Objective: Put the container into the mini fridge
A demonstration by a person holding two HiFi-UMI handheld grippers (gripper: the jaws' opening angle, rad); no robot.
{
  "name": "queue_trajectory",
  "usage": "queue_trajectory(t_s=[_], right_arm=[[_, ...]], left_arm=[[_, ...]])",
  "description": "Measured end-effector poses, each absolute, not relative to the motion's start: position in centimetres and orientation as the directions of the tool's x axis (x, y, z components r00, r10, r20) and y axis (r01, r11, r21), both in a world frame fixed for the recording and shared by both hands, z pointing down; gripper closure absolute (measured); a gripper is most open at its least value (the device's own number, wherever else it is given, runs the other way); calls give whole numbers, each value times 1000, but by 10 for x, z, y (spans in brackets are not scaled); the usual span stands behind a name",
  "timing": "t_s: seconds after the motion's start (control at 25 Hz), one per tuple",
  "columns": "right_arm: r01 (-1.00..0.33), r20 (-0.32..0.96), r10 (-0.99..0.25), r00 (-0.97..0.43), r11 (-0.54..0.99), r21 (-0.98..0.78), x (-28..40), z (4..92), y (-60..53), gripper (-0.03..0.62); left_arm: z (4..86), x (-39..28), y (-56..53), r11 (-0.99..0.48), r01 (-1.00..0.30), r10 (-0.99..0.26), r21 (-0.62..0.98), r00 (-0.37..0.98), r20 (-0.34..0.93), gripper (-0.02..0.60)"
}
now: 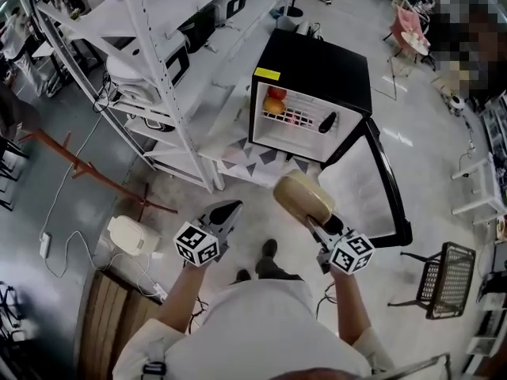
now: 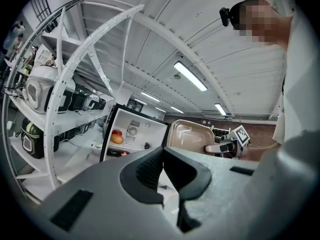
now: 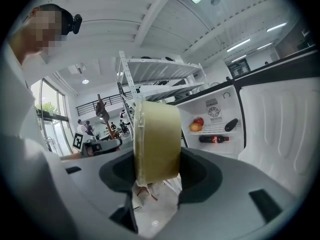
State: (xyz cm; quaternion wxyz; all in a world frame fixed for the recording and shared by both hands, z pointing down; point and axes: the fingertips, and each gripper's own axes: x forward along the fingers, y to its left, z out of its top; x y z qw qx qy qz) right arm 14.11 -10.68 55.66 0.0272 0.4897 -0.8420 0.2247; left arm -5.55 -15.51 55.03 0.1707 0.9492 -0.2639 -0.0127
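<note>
Carrying a tan lidded container (image 1: 302, 195) toward the open mini fridge (image 1: 317, 62), judging by the stance, with the placing itself not yet begun.

Doing this step well probably means several things:
- Pinching firmly with the right gripper (image 1: 315, 222) across the container's lid and base, since it is gripping near one edge and leaving most of the body overhanging and apt to swing.
- Steering clear of the door (image 1: 368, 188) swung wide at 3 o'clock of the cabinet.
- Crouching to bring the load level with the opening before sliding it in.
- Aiming for free space on the wire shelf (image 1: 299, 119), between the fruit (image 1: 274, 101) at its 9 o'clock end and the dark oblong item (image 1: 327, 122) at its 3 o'clock end.
- Failing that, aiming lower down beside the bottle (image 3: 214, 139) lying on its side, though finding the room there hard to judge from here.

Holding the left gripper (image 1: 226, 212) empty at 9 o'clock of the right one, jaws pressed together, leaving it free for steadying the door.

Gripping the container on edge between the right gripper's jaws, projecting it at 11 o'clock from the marker cube (image 1: 351, 253) in the head view. Stopping well short of the fridge opening at 12 o'clock, not yet inside.
</note>
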Motion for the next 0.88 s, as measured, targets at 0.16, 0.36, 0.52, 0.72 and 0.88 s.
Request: queue_trajectory(t_s=[0.16,0.36,0.52,0.72,0.88], right_arm=[[-830,277,-804,-526,414,-374,157,567,-134,370],[-824,291,-799,-526,393,-407,178,582,-174,370],[-816,299,-794,-529,380,-435,190,594,-206,369],[-819,307,-791,-529,382,-427,204,602,-239,370],[-833,318,-799,-511,369,-413,215,610,-259,370]], left_arm=[[554,-38,-177,-795,-508,-511,331,855,87,577],[558,-14,-208,-787,-526,-521,322,847,110,577],[563,0,-230,-774,-545,-533,322,835,133,577],[569,17,-254,-761,-564,-549,321,823,144,577],[570,30,-269,-750,-577,-565,323,813,141,577]])
